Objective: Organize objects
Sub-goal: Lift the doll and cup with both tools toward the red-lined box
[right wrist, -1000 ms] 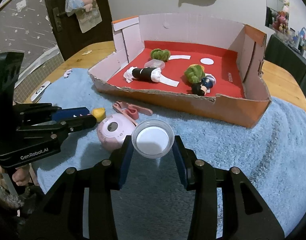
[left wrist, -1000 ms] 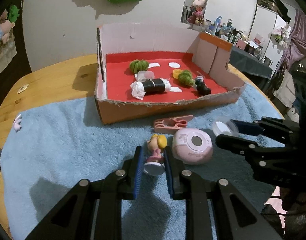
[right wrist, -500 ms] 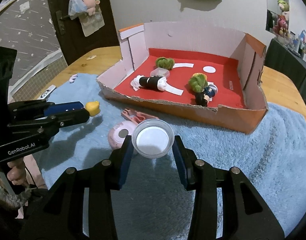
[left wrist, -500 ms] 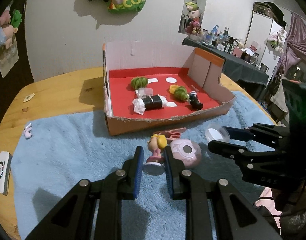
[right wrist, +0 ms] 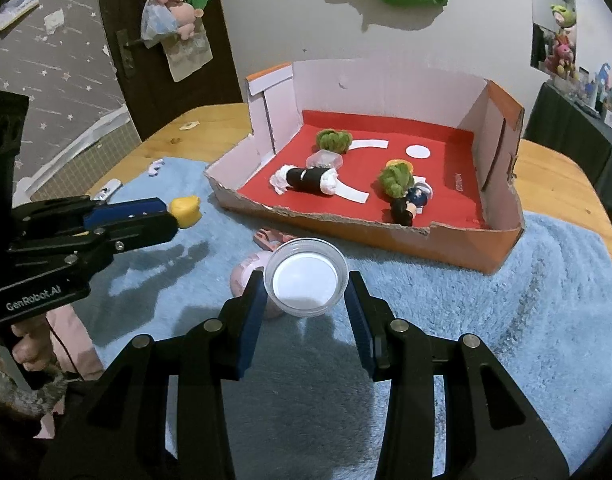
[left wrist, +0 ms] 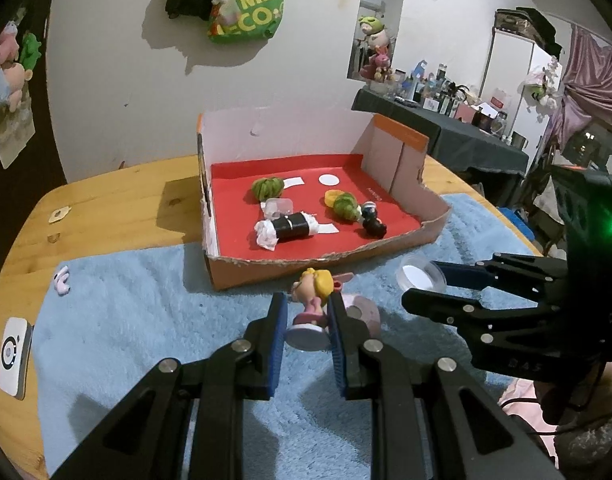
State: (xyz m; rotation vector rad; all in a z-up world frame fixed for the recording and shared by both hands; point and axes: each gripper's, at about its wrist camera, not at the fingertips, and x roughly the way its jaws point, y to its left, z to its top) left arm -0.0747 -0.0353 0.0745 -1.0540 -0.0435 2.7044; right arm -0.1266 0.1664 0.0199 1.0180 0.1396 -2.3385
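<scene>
My left tongs point(left wrist: 306, 336) grip one blonde plastic figurine point(left wrist: 312, 300); my right tongs point(right wrist: 306, 300) grip one clear round dish point(right wrist: 306, 278), both near the torn near edge of the red-floored cardboard box point(right wrist: 386, 236).

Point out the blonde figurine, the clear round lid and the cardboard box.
blonde figurine point(left wrist: 317, 287), left wrist view, on its yellow hair.
clear round lid point(right wrist: 305, 278), right wrist view, on its white centre.
cardboard box point(right wrist: 390, 84), right wrist view, on its back wall.

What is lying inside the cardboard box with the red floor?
Inside the cardboard box: two green leafy toys, a black roll with white ends, a clear small container, a dark figurine. A yellow piece is mostly hidden behind one green toy.
</scene>
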